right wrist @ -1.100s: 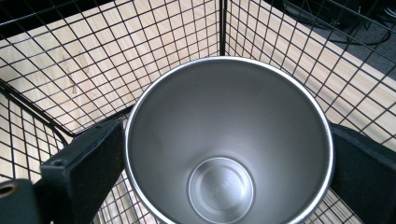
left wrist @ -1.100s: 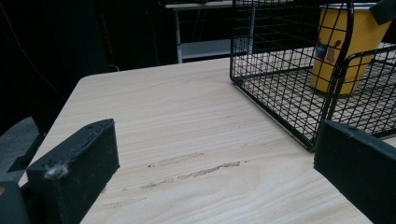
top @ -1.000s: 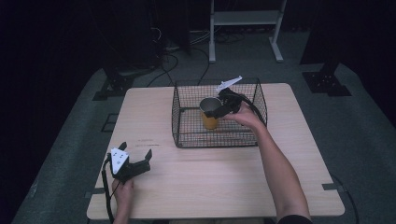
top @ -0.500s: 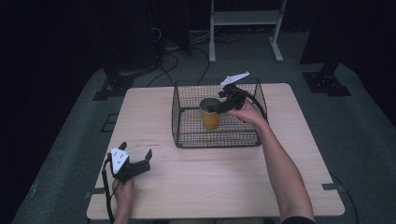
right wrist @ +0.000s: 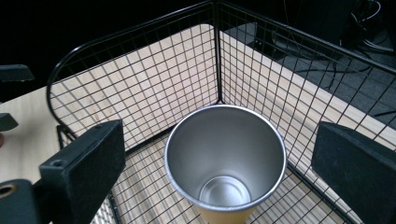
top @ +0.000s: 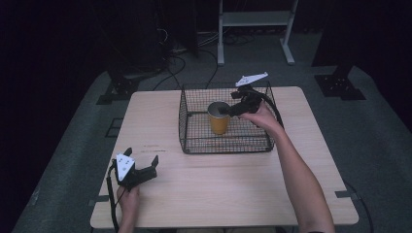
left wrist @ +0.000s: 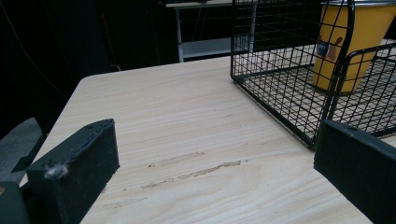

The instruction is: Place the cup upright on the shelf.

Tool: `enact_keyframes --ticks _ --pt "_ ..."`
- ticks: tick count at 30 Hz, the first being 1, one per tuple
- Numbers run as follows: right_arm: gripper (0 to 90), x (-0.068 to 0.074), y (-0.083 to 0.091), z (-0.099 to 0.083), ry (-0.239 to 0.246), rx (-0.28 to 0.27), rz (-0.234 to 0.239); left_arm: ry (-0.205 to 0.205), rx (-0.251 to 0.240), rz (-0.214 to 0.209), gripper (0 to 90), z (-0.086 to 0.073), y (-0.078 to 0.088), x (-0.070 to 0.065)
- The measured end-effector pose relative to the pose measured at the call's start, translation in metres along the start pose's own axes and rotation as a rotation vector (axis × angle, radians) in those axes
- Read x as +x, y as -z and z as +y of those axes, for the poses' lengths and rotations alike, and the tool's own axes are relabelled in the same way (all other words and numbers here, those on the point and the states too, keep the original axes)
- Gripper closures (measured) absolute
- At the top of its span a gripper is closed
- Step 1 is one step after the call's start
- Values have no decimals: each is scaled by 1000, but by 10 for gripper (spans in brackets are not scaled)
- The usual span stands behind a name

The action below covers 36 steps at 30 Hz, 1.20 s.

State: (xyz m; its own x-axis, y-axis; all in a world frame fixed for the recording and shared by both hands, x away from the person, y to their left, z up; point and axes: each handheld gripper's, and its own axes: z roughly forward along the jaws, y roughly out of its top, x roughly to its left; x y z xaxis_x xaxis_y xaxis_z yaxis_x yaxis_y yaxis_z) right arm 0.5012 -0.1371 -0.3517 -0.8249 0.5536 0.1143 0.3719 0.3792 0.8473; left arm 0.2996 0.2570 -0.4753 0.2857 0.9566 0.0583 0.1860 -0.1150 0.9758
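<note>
A yellow cup (top: pixel 218 119) with a bare metal inside stands upright in a black wire basket (top: pixel 226 145) at the back middle of the wooden table (top: pixel 218 194). My right gripper (top: pixel 228 110) hovers open just over the cup's right rim. In the right gripper view the cup (right wrist: pixel 226 158) sits below and between the spread jaws of that gripper (right wrist: pixel 222 140), near a corner of the basket (right wrist: pixel 140 88). My left gripper (top: pixel 142 158) rests open on the table's front left. In its own view that gripper (left wrist: pixel 215 140) points toward the basket (left wrist: pixel 280 84) and the cup (left wrist: pixel 348 46).
A white metal frame (top: pixel 252 19) stands on the floor beyond the table, with cables (top: pixel 184 53) and dark stand feet (top: pixel 340 82) around it. The basket's walls rise about as high as the cup's rim.
My right gripper has drawn up and to the right, off the cup. The cup stays where it stood in the basket. The left gripper has not moved.
</note>
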Motion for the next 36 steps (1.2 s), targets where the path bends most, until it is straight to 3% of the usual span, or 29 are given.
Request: enact_keyframes --ticks 15,26,36 --pt "26 18 34 -6 -2 -43 6 -2 1 0 0 0 0 0" --pt "26 33 69 -24 -10 -71 16 3 2 3 0 0 0 0" --pt "40 44 82 -36 1 -77 35 -3 2 2 0 0 0 0"
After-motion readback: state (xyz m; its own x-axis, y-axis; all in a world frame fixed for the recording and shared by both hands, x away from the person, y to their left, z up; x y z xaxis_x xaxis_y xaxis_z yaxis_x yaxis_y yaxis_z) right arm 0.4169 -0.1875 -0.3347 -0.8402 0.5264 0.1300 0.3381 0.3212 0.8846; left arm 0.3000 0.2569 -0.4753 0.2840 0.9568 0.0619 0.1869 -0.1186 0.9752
